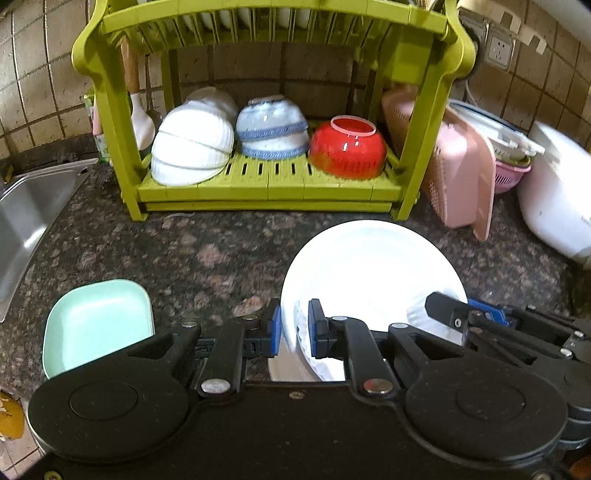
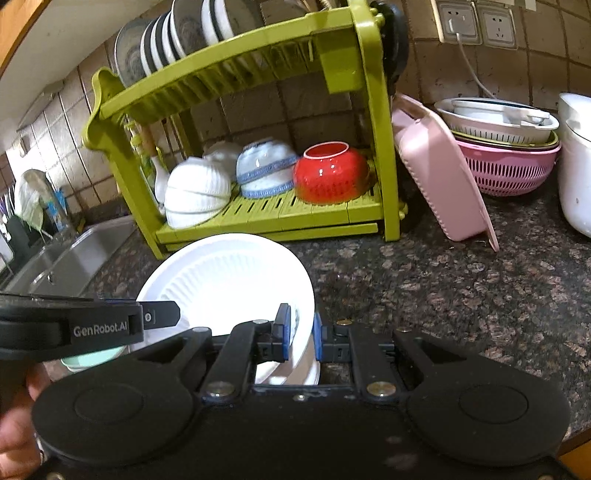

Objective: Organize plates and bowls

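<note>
Both grippers hold one white plate (image 1: pixel 365 266), tilted above the dark stone counter. My left gripper (image 1: pixel 295 328) is shut on its left rim, blue pads on either side of the edge. My right gripper (image 2: pixel 301 334) is shut on the opposite rim of the same plate (image 2: pixel 229 280); it also shows in the left wrist view as the right gripper (image 1: pixel 443 306). Another white dish (image 1: pixel 288 367) lies partly hidden under the plate. A mint green square dish (image 1: pixel 99 317) rests on the counter to the left. The green rack (image 1: pixel 269 184) stands behind.
The rack's lower shelf holds upturned white ribbed bowls (image 1: pixel 192 147), blue-banded bowls (image 1: pixel 271 127) and a red bowl (image 1: pixel 347 147); its top tier carries upright plates (image 2: pixel 177 33). A steel sink (image 1: pixel 26 218) lies left. A pink tray (image 1: pixel 458 173), pink colander (image 2: pixel 509 170) and white appliance (image 1: pixel 557 195) stand right.
</note>
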Demonstrator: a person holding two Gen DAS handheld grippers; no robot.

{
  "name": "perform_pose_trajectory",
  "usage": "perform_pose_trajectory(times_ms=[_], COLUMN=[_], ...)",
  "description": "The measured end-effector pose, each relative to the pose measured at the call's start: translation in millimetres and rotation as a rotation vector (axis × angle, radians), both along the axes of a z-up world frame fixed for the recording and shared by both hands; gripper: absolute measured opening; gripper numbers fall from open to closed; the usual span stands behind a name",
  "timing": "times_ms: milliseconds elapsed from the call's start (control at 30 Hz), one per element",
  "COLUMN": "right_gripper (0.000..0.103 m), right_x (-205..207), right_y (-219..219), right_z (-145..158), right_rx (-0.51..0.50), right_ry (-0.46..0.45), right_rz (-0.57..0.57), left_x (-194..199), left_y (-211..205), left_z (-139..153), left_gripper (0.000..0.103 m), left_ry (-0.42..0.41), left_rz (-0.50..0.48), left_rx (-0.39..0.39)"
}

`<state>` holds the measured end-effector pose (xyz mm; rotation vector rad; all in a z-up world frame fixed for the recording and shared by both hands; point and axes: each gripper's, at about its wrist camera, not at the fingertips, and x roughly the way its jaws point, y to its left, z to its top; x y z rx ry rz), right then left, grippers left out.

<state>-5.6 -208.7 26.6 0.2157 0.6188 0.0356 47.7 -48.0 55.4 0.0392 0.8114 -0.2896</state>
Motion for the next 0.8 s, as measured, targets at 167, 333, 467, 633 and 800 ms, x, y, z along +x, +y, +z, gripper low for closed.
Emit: perform_pose_trajectory(times_ms=[167,333,467,633,800], right_gripper=[0.014,0.014,0.014,0.014,0.014], right_x=[-1,1,7,9,10], right_y=[5,10,14,19,19], right_z=[-5,-13,-18,-20,-23], right_rx=[-0.025,-0.044,-0.067,-0.099,-0.125], right_ry=[0.013,0.043,0.064,0.064,0.078], right_rz=[0.002,0.006,0.006,0.007,0.008], left_x=[0,1,2,5,6], left_y=[2,2,1,0,-3], left_z=[-14,-25,-30,-35,-43], left_gripper=[0.019,0.019,0.019,0.02,0.021], left_ry=[0.029,0.048,0.056,0.059,0.07], left_rz=[-0.011,-0.018,-0.019,-0.014,-0.024], left_rx=[0.029,0.05,0.062,0.074,0.09])
